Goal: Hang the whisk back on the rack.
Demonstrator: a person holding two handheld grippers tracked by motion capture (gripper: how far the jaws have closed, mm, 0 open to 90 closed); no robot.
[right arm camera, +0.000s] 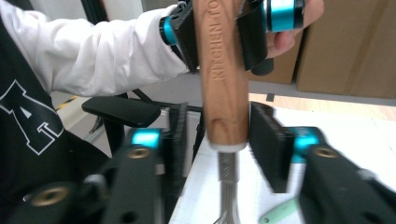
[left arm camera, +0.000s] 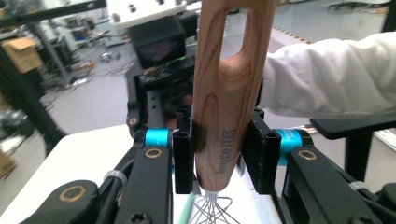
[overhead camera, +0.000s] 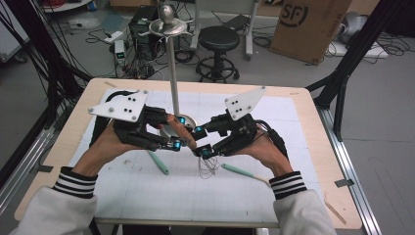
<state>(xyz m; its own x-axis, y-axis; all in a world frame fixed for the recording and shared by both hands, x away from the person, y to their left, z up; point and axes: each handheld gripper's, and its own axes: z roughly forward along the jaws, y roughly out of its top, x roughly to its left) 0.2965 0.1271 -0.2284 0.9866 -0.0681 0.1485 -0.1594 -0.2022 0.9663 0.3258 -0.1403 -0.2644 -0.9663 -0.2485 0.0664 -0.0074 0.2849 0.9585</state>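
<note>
In the high view, the left gripper (overhead camera: 179, 132) and the right gripper (overhead camera: 201, 140) met over the middle of the white surface (overhead camera: 147, 196), each held in a hand with a striped cuff. Between them a whisk with a wooden handle (overhead camera: 180, 130) slanted down to its wire head (overhead camera: 209, 166), which hung just above the surface. Two pale green utensils (overhead camera: 158, 162) lay on the surface beside and below the grippers, and a metal stand (overhead camera: 172, 73) rose behind them.

In the left gripper view, the gripper's fingers (left arm camera: 183, 161) were clamped on the lower part of the wooden handle (left arm camera: 224, 116), one pad on each side, with the wires (left arm camera: 212, 207) showing beneath.

In the right gripper view, the right gripper's fingers (right arm camera: 270, 140) stood apart on either side of the handle's (right arm camera: 224, 93) lower end, a gap visible on both sides. Higher up, the left gripper (right arm camera: 219, 32) gripped the same handle.
</note>
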